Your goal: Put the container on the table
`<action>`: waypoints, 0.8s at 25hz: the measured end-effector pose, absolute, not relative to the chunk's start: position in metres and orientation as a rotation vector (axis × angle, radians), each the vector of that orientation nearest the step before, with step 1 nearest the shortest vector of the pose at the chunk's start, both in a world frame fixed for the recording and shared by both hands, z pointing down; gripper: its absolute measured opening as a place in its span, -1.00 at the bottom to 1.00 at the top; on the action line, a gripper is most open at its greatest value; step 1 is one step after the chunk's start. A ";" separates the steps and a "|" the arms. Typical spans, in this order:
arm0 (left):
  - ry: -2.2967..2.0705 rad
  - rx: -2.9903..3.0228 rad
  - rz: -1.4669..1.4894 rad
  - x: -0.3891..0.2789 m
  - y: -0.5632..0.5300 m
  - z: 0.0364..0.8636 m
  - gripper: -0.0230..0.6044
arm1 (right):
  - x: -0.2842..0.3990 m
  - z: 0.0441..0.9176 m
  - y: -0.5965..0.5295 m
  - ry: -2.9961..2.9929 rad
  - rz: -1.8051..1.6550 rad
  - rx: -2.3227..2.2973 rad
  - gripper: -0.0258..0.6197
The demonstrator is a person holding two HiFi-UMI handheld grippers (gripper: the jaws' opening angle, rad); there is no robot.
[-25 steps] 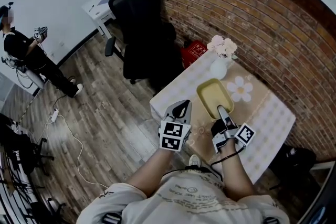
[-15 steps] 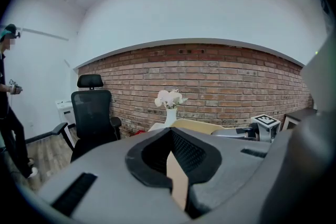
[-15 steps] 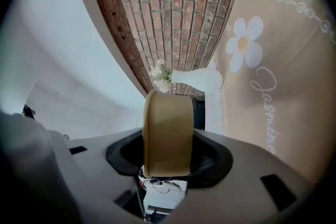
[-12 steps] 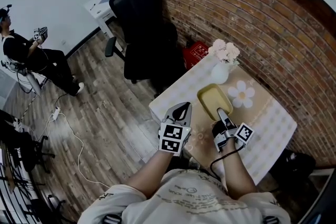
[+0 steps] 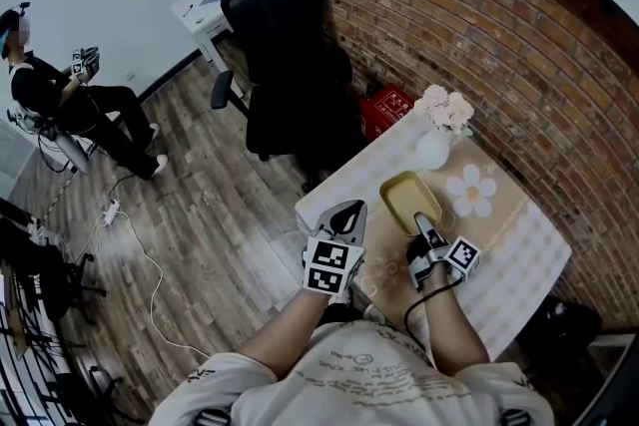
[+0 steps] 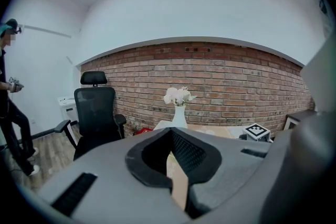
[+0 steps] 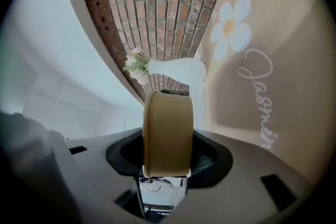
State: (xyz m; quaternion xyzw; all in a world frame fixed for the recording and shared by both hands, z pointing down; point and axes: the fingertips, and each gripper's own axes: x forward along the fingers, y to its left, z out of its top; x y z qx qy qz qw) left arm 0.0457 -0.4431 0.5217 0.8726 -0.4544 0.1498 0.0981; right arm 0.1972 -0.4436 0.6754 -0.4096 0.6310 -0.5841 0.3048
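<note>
Yellow, shallow and oblong, the container is low over the cloth-covered bench, just on the near side of the white vase. From the head view I cannot tell whether its base already touches the cloth or hangs slightly above it.

The right tongs are closed on the container. They pinch the rim and wall of the end farthest from the vase, so the rest of the dish reaches toward the vase. In the right gripper view the yellow wall fills the space between the two pads, both pads press on it, and the vase stands beyond it.

The container looks like smooth, stiff plastic, empty and probably light. It should keep its shape under a firm pinch. Its glossy wall could slide in the pads, though, and held by one end the far end may droop. The thin upright wall at a short end seems the best place to hold it, with one pad inside and one outside, as it is held here.

The left tongs are shut with nothing between them. They hover at the bench's edge, farther from the vase than the container and clear of it.
</note>
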 end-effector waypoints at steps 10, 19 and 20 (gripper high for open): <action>-1.338 2.582 0.455 0.025 -0.444 0.520 -0.91 | 0.185 0.707 -0.456 1.591 -1.603 -1.128 -0.30; -1.319 2.571 0.422 0.020 -0.452 0.519 -0.91 | 0.182 0.729 -0.459 1.531 -1.673 -1.156 -0.29; -1.316 2.574 0.422 0.021 -0.453 0.520 -0.91 | 0.183 0.730 -0.460 1.522 -1.679 -1.153 -0.29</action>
